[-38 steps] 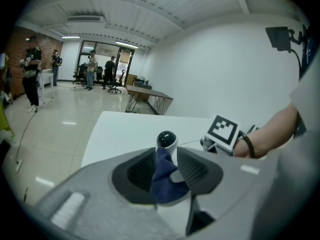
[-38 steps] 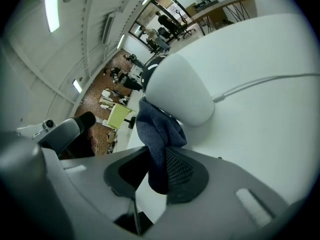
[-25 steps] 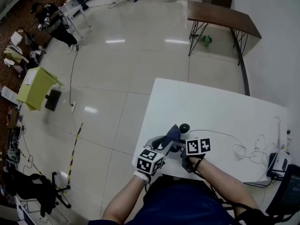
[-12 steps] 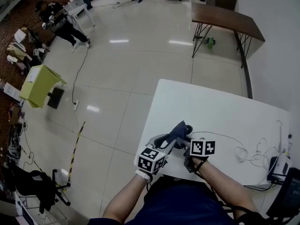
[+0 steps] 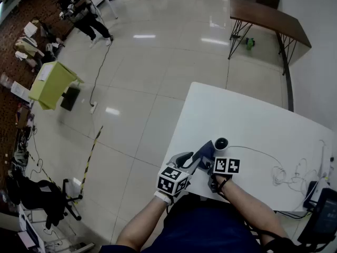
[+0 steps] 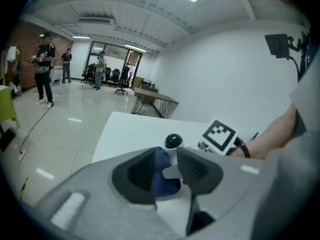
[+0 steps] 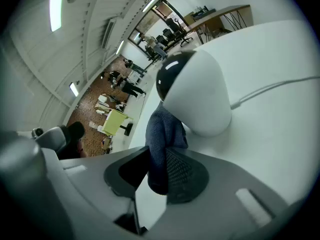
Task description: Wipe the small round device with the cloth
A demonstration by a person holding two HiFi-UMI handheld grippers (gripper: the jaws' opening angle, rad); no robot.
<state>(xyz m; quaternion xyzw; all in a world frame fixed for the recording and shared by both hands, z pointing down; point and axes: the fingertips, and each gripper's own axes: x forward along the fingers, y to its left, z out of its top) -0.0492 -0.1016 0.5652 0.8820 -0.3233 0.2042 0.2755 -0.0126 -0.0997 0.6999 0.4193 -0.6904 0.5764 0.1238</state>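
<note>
The small round device [image 5: 221,142], white with a black face, stands near the front edge of the white table [image 5: 253,115]. A dark blue cloth [image 5: 207,152] lies against its near left side. My left gripper [image 5: 198,159] reaches in from the lower left. In the left gripper view its jaws are shut on a fold of the cloth [image 6: 161,176], with a white part I cannot identify beside it; the device [image 6: 173,141] is just ahead. My right gripper [image 5: 213,161] sits right behind the device. It is shut on the cloth [image 7: 162,134], which rises to the device [image 7: 200,94].
A thin white cable [image 5: 253,152] runs from the device to a loose coil [image 5: 284,174] at the right. Dark gear [image 5: 322,215] sits at the table's right corner. The table's front edge is under my hands. A brown desk [image 5: 268,16] stands far off.
Half a second ago the cloth lay over the device's top. Now the device's black face is uncovered and the cloth sits low on its left side. Both grips look unchanged.
</note>
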